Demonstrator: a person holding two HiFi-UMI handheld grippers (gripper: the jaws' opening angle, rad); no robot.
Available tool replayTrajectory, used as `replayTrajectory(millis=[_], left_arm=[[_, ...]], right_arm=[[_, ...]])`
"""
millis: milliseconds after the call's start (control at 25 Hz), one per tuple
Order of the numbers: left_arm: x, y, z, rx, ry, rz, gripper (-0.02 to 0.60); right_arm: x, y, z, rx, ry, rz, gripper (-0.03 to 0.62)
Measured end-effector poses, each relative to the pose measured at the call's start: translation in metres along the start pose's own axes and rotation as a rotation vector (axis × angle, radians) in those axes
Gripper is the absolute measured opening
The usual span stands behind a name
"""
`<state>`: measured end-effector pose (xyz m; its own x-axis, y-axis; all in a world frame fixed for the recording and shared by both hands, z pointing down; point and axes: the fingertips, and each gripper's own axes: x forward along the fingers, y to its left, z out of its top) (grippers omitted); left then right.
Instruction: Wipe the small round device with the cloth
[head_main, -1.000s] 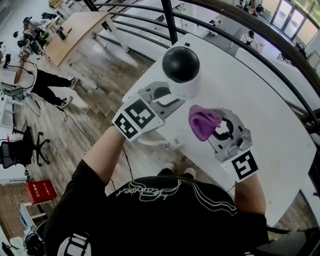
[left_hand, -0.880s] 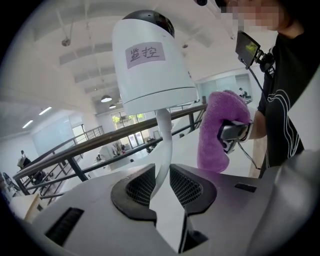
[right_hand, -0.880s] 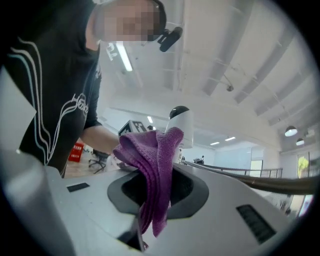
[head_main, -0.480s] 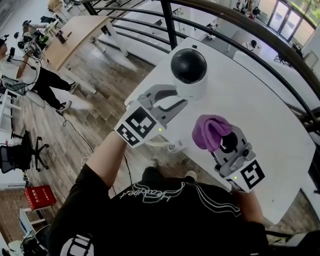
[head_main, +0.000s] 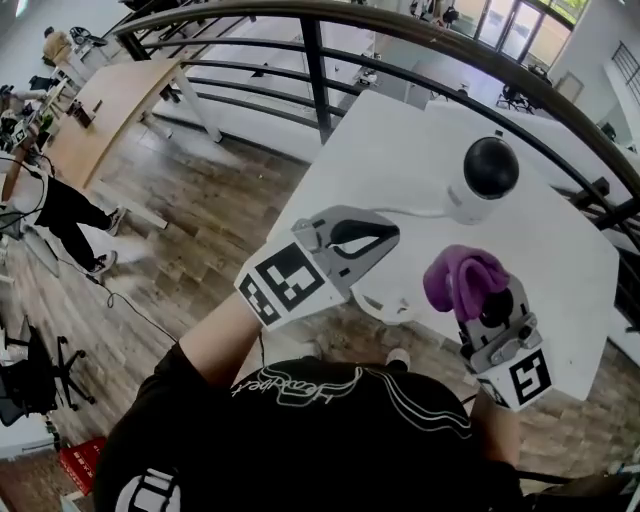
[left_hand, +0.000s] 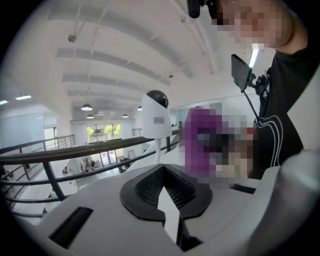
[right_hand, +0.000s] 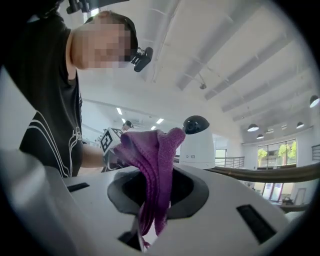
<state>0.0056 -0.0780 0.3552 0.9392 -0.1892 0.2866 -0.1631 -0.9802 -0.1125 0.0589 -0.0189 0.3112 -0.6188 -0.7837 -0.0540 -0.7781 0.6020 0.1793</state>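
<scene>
Currently the left gripper (head_main: 385, 236) has just closed its jaws, now pressed together with nothing between them, while the right gripper (head_main: 488, 300) pinches the purple cloth (head_main: 460, 277). The small round device (head_main: 487, 176) stands upright on the white table (head_main: 400, 150), apart from both grippers.

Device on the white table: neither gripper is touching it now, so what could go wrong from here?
The device stands free, seemingly close to the table's far edge; the left gripper's jaws have just closed on nothing, so a wiping push could tip or slide it. Its white cable lies across the table toward the grippers and could snag. The cloth sits bunched in the right gripper, so hard jaw tips might touch the device.
</scene>
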Motion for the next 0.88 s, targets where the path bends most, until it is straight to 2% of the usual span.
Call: replayTrajectory(millis=[120, 240, 360, 600, 760, 880], left_arm=[[-0.022, 0.005, -0.005, -0.033, -0.029, -0.084, 0.008], [-0.029, 0.007, -0.005, -0.044, -0.059, -0.153, 0.008], [-0.026, 0.008, 0.005, -0.059, -0.093, -0.211, 0.008], [-0.017, 0.013, 0.008, -0.052, -0.102, -0.247, 0.008], [-0.007, 0.021, 0.011, -0.029, -0.120, -0.352, 0.008], [-0.002, 0.038, 0.007, 0.003, -0.126, -0.441, 0.008]], right_arm=[[0.013, 0.004, 0.005, -0.009, 0.012, -0.114, 0.061], [0.020, 0.008, 0.010, -0.008, 0.020, -0.177, 0.061], [0.023, 0.013, 0.017, -0.045, 0.042, -0.211, 0.061], [0.023, 0.020, 0.013, -0.085, 0.078, -0.216, 0.061], [0.036, 0.018, 0.010, -0.128, 0.126, -0.271, 0.061], [0.059, 0.020, 0.004, -0.199, 0.206, -0.335, 0.061]])
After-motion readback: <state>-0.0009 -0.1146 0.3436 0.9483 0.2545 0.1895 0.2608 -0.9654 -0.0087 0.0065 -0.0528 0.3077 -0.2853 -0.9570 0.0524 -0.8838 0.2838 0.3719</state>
